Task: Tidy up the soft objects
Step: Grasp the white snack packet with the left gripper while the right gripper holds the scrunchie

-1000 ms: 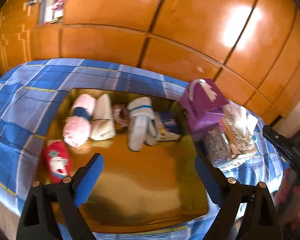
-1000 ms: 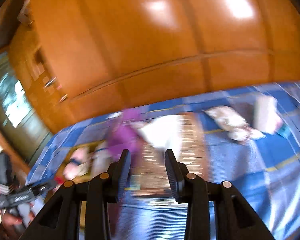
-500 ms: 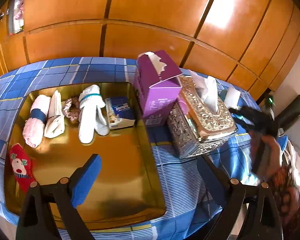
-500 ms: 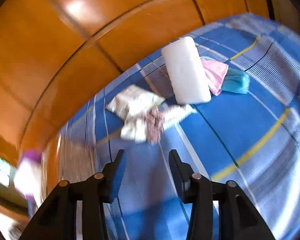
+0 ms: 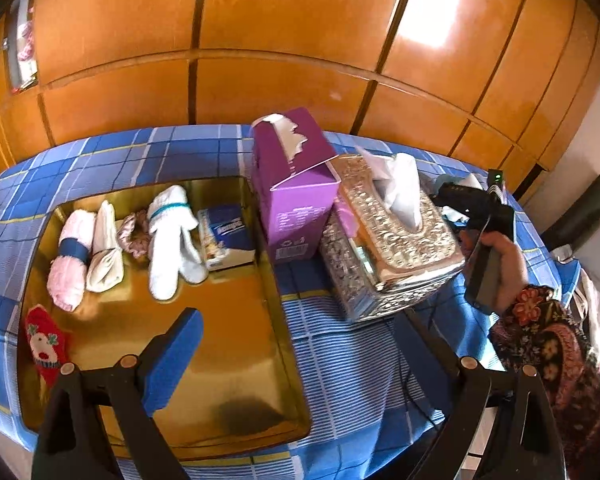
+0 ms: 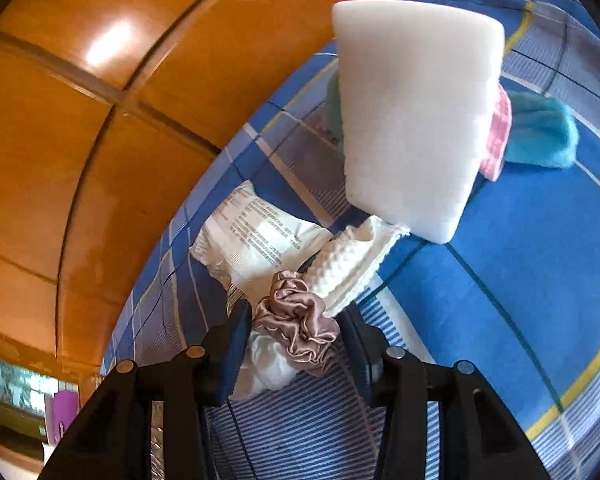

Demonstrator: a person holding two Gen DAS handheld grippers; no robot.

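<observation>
In the left wrist view a gold tray [image 5: 228, 344] holds a pink rolled cloth [image 5: 70, 256], a cream cloth [image 5: 105, 256], a scrunchie [image 5: 134, 234], white socks [image 5: 172, 240], a tissue pack [image 5: 228, 236] and a red sock [image 5: 44, 344]. My left gripper [image 5: 300, 360] is open and empty above the tray's near edge. In the right wrist view my right gripper [image 6: 296, 344] is open around a mauve satin scrunchie [image 6: 300, 324] lying on the cloth. A white dotted cloth [image 6: 352, 264], a wipes packet [image 6: 256, 244] and a white foam block [image 6: 412, 120] lie beyond it.
A purple tissue box [image 5: 296, 192] and an ornate silver tissue box [image 5: 384, 240] stand right of the tray. A pink cloth [image 6: 498, 136] and a teal cloth [image 6: 540, 132] lie behind the foam block. Wooden cabinet doors [image 5: 260, 40] back the blue checked table [image 5: 340, 360].
My right gripper has swung right and dropped down to the scrunchie, which now sits between its fingers. The left gripper's view has shifted right, bringing the tissue boxes into view.
</observation>
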